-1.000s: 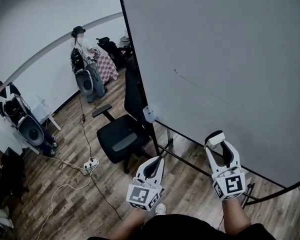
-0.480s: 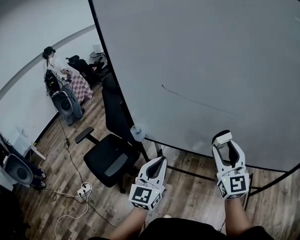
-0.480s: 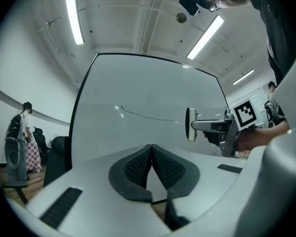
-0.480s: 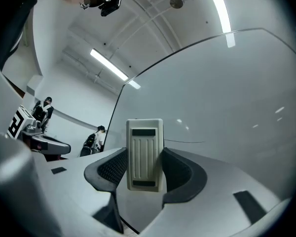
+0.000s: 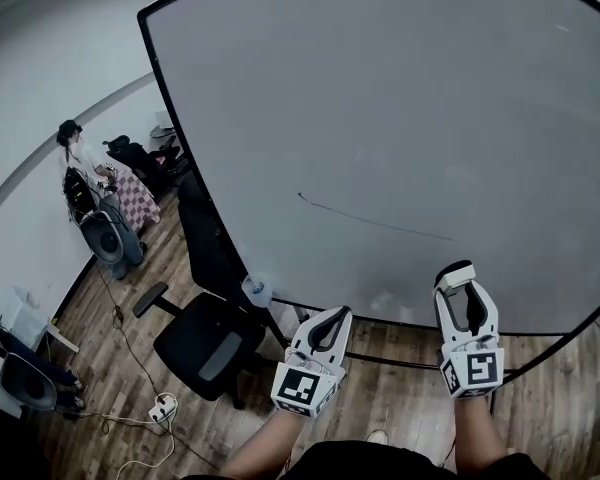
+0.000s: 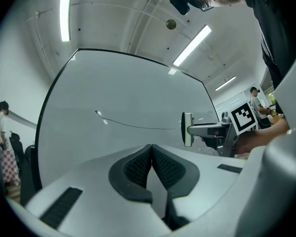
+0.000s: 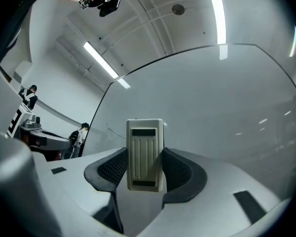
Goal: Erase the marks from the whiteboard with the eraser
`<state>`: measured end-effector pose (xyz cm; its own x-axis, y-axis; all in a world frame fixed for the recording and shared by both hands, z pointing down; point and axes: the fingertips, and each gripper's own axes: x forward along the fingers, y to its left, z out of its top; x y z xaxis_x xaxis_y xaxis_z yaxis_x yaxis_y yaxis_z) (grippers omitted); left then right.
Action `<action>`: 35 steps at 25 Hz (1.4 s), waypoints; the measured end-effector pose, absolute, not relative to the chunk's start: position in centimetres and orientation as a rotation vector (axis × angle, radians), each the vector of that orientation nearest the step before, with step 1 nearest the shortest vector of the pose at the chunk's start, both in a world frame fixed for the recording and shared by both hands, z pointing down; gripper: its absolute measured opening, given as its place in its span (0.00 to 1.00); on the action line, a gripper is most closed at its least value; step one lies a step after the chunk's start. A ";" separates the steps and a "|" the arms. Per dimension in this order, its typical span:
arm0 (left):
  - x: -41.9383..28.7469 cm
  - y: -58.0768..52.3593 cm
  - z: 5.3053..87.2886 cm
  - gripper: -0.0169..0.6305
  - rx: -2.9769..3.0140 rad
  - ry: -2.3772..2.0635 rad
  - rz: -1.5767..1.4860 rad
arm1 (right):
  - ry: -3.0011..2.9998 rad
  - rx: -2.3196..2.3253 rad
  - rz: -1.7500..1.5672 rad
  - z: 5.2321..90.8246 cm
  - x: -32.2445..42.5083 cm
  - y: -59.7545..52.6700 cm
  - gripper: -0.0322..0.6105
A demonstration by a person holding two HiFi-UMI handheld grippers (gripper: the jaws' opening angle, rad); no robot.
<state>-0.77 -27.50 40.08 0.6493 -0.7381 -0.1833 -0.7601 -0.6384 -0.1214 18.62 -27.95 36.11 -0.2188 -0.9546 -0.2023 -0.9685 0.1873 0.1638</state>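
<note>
— Eraser location, please?
— The eraser (image 7: 145, 154) stands upright between the jaws of the right gripper (image 5: 458, 286), which clamp it from both sides, near the lower edge of the whiteboard (image 5: 400, 118).
— And the left gripper (image 5: 325, 325)?
— Its jaws are pressed together with nothing between them. It is held low, left of the right one. One thin dark line (image 5: 375, 221) crosses the whiteboard above both.

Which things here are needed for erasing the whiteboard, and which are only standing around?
For the job: whiteboard; thin dark line on it; eraser, clamped in the right gripper.

Not part of it: left gripper, shut and empty; office chair; power strip on the floor; person at the far wall.
</note>
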 end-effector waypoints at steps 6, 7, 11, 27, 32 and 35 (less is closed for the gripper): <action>2.1 -28.8 38.6 0.05 -2.668 1.193 0.181 | 2.277 -2.061 0.415 34.1 23.6 -29.5 0.43; 2.5 -29.0 38.6 0.05 -2.667 1.192 0.182 | 2.265 -2.081 0.413 34.0 24.5 -29.8 0.43; 4.1 -29.1 39.1 0.05 -2.672 1.174 0.171 | 2.195 -2.172 0.419 33.6 28.3 -30.1 0.43; 3.4 -33.8 38.9 0.05 -2.659 1.210 0.207 | 2.067 -2.347 0.515 33.1 28.3 -32.3 0.43; 2.3 -35.4 38.5 0.05 -2.675 1.149 0.220 | 2.018 -2.380 0.495 33.3 27.3 -32.8 0.43; 1.5 -36.1 38.3 0.05 -2.687 1.099 0.220 | 1.974 -2.397 0.482 33.5 26.4 -33.1 0.43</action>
